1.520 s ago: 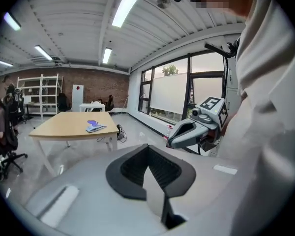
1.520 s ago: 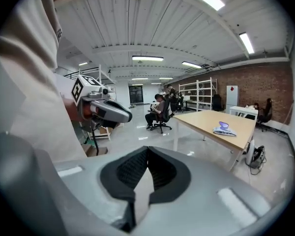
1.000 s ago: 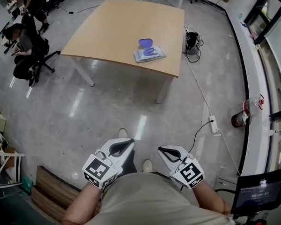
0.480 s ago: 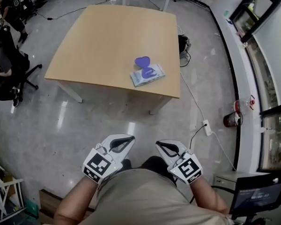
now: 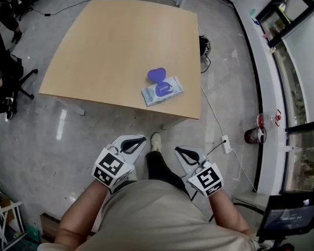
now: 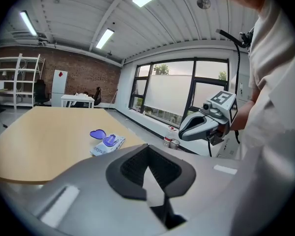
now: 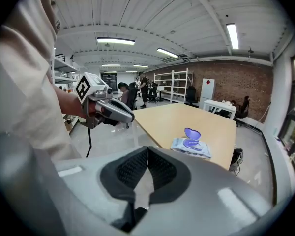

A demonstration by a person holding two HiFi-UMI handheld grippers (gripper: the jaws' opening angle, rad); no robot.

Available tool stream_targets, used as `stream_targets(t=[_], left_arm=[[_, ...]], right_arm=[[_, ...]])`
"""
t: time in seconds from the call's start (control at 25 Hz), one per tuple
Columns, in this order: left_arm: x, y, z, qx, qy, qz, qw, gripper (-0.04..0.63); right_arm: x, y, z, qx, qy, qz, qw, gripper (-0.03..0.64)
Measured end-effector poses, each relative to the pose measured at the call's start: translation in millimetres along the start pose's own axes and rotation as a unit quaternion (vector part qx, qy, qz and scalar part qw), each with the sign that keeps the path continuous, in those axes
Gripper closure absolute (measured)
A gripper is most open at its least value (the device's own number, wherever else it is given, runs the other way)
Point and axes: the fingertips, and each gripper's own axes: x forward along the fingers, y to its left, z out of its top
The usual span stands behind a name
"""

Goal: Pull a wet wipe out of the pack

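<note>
While the left gripper [image 5: 134, 141] and right gripper [image 5: 183, 152] are closed and empty, the light, soft pack [image 5: 162, 91] likely needs pinning, its limp wipe pinched at the opening.

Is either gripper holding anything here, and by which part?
Nothing is held. The left gripper and right gripper are both shut and empty; the wet wipe pack lies untouched on the table, well ahead of them.
</note>
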Motion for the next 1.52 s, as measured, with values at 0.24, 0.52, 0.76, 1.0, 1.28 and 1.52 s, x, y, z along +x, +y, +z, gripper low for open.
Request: stream_targets(t=[0.24, 0.52, 0.76, 1.0, 1.28, 1.52], left_arm=[[71.3, 59.6, 5.8, -0.022, 0.039, 0.016, 0.9989, 0.589], [159.5, 118.0, 0.3, -0.057, 0.096, 0.044, 0.9928, 0.589], [212.5, 155.7, -23.0, -0.100, 0.126, 0.076, 0.9840, 0.589], [241.0, 183.3, -54.3, -0.127, 0.161, 0.091, 0.9744, 0.589], [248.6, 192.5, -71.5, -0.139, 0.184, 0.097, 0.9682, 0.589], [242.6, 188.7, -77.2, -0.146, 0.187, 0.102, 0.9661, 0.589]], right_arm=[[45.7, -93.9, -1.8, -0.016, 0.008, 0.005, 1.000, 0.614], [102.0, -214.1, -1.8, -0.056, 0.027, 0.028, 0.998, 0.600], [153.8, -269.7, -21.7, -0.067, 0.054, 0.070, 0.994, 0.591], [201.6, -287.0, -40.8, -0.077, 0.086, 0.112, 0.987, 0.560], [231.6, -295.0, -60.4, -0.082, 0.119, 0.144, 0.979, 0.551], [242.0, -280.0, -65.5, -0.108, 0.131, 0.168, 0.971, 0.540]])
